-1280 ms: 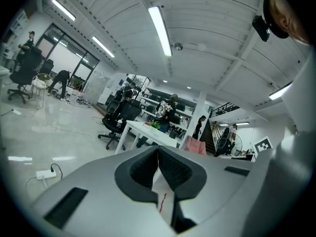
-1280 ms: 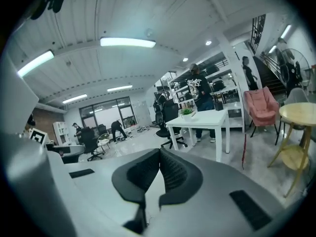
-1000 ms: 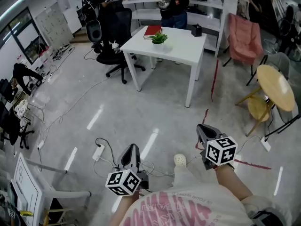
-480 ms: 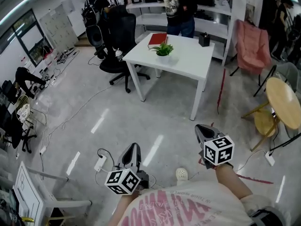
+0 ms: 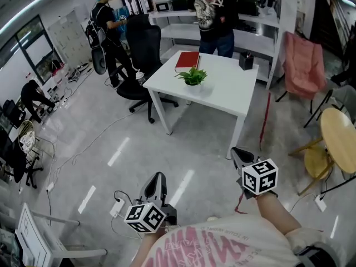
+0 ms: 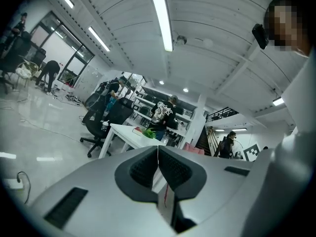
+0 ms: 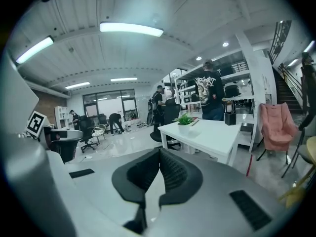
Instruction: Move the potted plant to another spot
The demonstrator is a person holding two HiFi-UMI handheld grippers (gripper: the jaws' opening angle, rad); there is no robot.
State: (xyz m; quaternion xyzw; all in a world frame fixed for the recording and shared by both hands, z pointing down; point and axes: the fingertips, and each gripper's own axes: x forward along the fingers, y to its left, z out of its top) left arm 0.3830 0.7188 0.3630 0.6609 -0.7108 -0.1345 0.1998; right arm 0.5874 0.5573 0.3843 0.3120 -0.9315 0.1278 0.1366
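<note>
Potted plant (image 5: 192,77) is sitting on the white tabletop (image 5: 222,96), at its far left part, just beside a red book (image 5: 187,61). A black box (image 5: 246,60) is standing near the far right corner, well apart from the plant.

Both grippers are hanging low over the floor (image 5: 200,143), far from the plant. The left gripper (image 5: 157,181) is keeping its jaws together with nothing between them. The right gripper (image 5: 239,156) is doing the same.

I am guessing the step in hand is getting close to the tabletop, because nothing is touching the plant yet. Next, the person is going to need to stand at the near side, spread one pair of jaws apart, and close them on the little pot, not on the leaves. The book is lying so close that bumping it looks easy.

Only the head view is showing the cables and the power strip (image 5: 117,207) on the floor near the left gripper. The right gripper view is showing the plant from the side, with its pale pot under the leaves. The left gripper view is mostly showing the ceiling lights (image 6: 162,19), and the plant is tiny there.
</note>
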